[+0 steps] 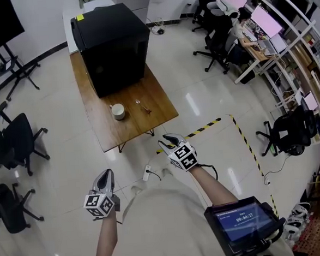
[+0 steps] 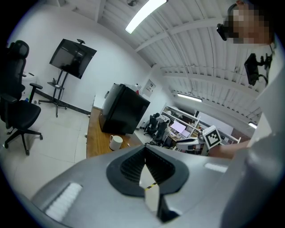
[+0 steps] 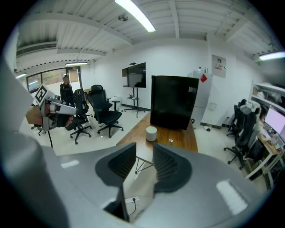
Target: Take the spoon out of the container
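A white mug [image 1: 118, 111] stands on the wooden table [image 1: 105, 128], well ahead of me. The small metal spoon [image 1: 142, 105] lies on the tabletop just right of the mug, outside it. In the right gripper view the mug [image 3: 151, 133] and the spoon [image 3: 170, 141] show far off beyond the jaws. My left gripper [image 1: 104, 178] hangs low over the floor, shut and empty. My right gripper [image 1: 172, 141] is held nearer the table's front edge, its jaws a little apart with nothing between them. Both are far from the table. The left gripper view shows the mug [image 2: 116, 142] above the left gripper [image 2: 144, 152].
A large black box [image 1: 112, 48] fills the table's far half. Office chairs [image 1: 16, 141] stand at the left. A power strip [image 1: 147, 172] and cable lie on the floor by my feet. Yellow-black tape [image 1: 243, 141] marks the floor at right, with desks and seated people beyond.
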`<state>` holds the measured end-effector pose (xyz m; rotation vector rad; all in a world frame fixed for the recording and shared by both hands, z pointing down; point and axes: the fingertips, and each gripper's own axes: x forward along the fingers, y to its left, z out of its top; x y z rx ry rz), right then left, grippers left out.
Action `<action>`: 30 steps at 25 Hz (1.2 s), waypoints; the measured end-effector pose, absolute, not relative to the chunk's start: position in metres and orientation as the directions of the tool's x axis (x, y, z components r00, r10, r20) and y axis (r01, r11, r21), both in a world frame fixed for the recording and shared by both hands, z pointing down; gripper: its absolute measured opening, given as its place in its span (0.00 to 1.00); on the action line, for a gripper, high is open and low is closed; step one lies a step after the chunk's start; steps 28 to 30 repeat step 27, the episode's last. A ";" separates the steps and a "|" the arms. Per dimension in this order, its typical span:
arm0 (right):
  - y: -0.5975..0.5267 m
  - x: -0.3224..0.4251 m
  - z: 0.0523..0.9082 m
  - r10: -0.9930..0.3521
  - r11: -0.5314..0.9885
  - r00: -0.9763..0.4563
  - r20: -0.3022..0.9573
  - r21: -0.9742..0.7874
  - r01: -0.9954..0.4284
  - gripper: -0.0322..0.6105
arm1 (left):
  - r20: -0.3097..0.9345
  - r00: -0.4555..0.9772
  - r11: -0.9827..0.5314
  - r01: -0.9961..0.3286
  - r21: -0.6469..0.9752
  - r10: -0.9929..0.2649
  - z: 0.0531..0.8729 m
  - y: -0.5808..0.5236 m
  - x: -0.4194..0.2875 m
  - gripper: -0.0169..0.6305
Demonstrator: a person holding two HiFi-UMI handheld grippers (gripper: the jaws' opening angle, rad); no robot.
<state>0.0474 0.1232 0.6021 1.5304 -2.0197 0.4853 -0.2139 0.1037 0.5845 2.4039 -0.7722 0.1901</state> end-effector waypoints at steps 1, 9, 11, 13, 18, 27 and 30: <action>0.125 0.048 0.602 -0.754 0.289 -0.190 0.629 0.058 -0.956 0.21 | 0.306 0.820 -0.650 -0.571 0.501 -0.484 0.585 0.104 -0.214 0.00; 0.128 0.053 0.598 -0.762 0.310 -0.179 0.623 0.109 -0.944 0.08 | 0.314 0.814 -0.643 -0.579 0.502 -0.488 0.591 0.111 -0.208 0.00; 0.122 0.052 0.599 -0.764 0.314 -0.180 0.619 0.112 -0.943 0.08 | 0.316 0.815 -0.642 -0.578 0.504 -0.485 0.595 0.107 -0.208 0.00; 0.117 0.052 0.602 -0.764 0.317 -0.182 0.620 0.114 -0.942 0.08 | 0.317 0.816 -0.640 -0.576 0.508 -0.484 0.598 0.102 -0.206 0.00; 0.119 0.054 0.608 -0.751 0.347 -0.179 0.635 0.150 -0.926 0.08 | 0.322 0.815 -0.639 -0.578 0.508 -0.482 0.604 0.105 -0.199 0.00; 0.134 0.056 0.627 -0.708 0.389 -0.190 0.681 0.151 -0.909 0.06 | 0.330 0.820 -0.643 -0.572 0.510 -0.468 0.612 0.114 -0.184 0.00; 0.134 0.056 0.627 -0.708 0.389 -0.190 0.681 0.151 -0.909 0.06 | 0.330 0.820 -0.643 -0.572 0.510 -0.468 0.612 0.114 -0.184 0.00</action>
